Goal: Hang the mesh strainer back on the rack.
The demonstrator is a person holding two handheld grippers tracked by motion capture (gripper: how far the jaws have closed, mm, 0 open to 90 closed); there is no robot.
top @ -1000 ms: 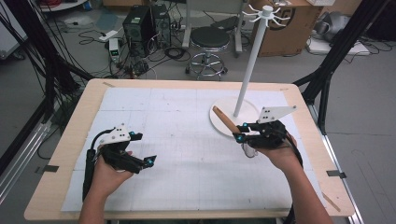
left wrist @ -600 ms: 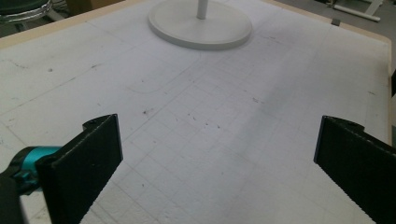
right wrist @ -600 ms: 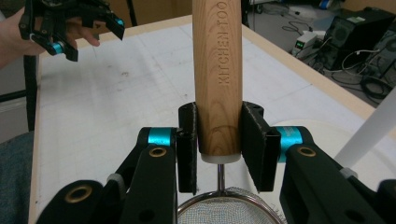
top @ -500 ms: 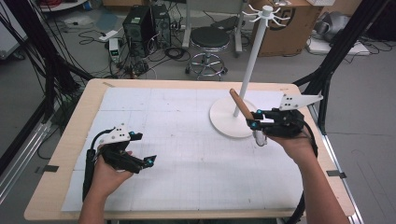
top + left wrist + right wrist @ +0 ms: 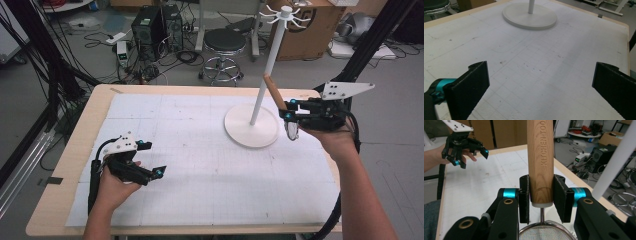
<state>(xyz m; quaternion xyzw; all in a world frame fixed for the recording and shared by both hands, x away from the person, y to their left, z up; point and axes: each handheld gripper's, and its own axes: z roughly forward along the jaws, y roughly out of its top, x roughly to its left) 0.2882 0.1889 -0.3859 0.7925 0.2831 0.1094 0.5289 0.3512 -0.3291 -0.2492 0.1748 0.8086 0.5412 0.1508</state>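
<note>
since a second ago the right gripper (image 5: 291, 116) has lifted the strainer (image 5: 285, 111) off the table beside the stand (image 5: 251, 131) and carried it up and outward, so it now hangs in the air just right of the stand's base, level with the lower pole. the left gripper (image 5: 150, 172) has not shifted; it rests on the table well to the left of the stand, jaws spread wide with nothing between them.

the right jaws are closed narrow on the strainer's wooden handle (image 5: 540, 162), right at its bottom end where the metal stem comes out. the handle sticks up past the fingers (image 5: 524, 198) and leans toward the pole, and the mesh bowl (image 5: 546, 231) dangles below them.

my worry is the grip. it sits at the very end of the wood, so a small slip downward could let the handle drop out of the pads. the long free end is also close to the pole; a careless swing might knock it, twist the strainer in the jaws, or rock the stand. if it is meant for the hooks (image 5: 283, 13) on top, the reach up is long.
</note>
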